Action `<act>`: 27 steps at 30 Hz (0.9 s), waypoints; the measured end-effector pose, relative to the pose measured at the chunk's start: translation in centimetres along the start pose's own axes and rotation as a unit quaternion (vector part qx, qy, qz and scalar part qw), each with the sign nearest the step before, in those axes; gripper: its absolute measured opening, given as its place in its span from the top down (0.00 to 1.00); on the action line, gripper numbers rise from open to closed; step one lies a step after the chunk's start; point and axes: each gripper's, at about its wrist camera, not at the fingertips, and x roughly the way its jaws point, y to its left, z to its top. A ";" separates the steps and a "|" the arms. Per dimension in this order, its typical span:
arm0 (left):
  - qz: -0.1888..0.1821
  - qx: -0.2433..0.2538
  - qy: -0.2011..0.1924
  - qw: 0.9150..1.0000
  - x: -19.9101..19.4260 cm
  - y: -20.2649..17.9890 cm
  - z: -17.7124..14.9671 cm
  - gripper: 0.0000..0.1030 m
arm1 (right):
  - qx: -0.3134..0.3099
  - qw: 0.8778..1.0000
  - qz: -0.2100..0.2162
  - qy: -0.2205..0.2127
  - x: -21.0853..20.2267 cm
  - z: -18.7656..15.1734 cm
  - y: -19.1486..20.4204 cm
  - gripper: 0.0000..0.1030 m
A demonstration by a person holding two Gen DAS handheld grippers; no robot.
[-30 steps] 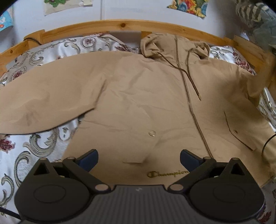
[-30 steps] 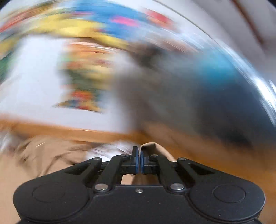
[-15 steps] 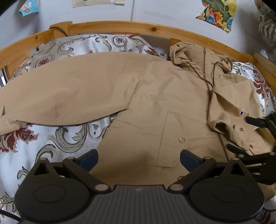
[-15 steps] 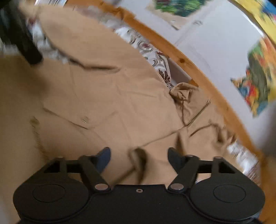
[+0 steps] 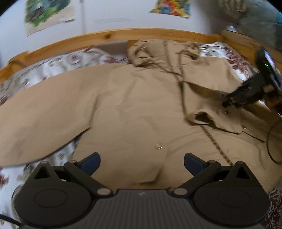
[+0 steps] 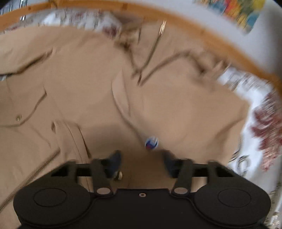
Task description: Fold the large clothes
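- Tan jacket (image 5: 134, 109) lies front up on floral bedsheet (image 5: 58, 63), hood (image 5: 149, 51) at 12 o'clock against wooden bed frame (image 5: 109, 36).
- One sleeve (image 5: 40, 112) stretched flat out toward 9 o'clock; other sleeve (image 5: 209, 95) folded in over the chest at 2 o'clock, cuff lying near the zipper (image 5: 215, 146).
- Left gripper (image 5: 141, 163): jaws wide apart, nothing between them, over the jacket's lower front; snap button (image 5: 158, 145) just beyond.
- Right gripper (image 6: 141, 162): jaws have just been closing, a gap is left, only flat cloth under the gap, pads not pinching it. Blurry.
- Small blue-white logo patch (image 6: 151, 143) just ahead of the right fingertips, 12 o'clock.
- Left view: right gripper at 3 o'clock, tips over the folded sleeve.
- Posters (image 5: 169, 8) on wall.
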 end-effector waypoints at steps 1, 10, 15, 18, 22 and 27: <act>-0.007 0.009 -0.002 1.000 0.2 -0.3 0.2 0.01 | -0.011 1.000 -0.001 0.002 0.0 0.1 0.0 0.83; -0.058 0.063 -0.035 0.996 2.6 -3.5 1.3 0.01 | -0.021 0.999 0.017 -0.026 -2.3 0.6 -3.2 0.45; -0.104 0.076 -0.045 0.991 4.3 -6.5 2.5 0.01 | 0.016 0.997 0.054 0.048 1.5 0.1 -5.2 0.77; -0.128 0.098 -0.071 0.984 4.2 -8.4 2.9 0.01 | 0.092 0.992 0.077 0.039 0.2 0.4 -6.1 0.96; -0.153 0.130 -0.102 0.974 3.3 -10.4 2.8 0.01 | 0.127 0.981 0.144 -0.010 -4.3 3.0 -5.5 0.96; -0.136 0.141 -0.108 0.975 2.9 -10.7 1.8 0.01 | 0.107 0.956 0.265 -0.065 -7.8 8.8 -1.6 0.96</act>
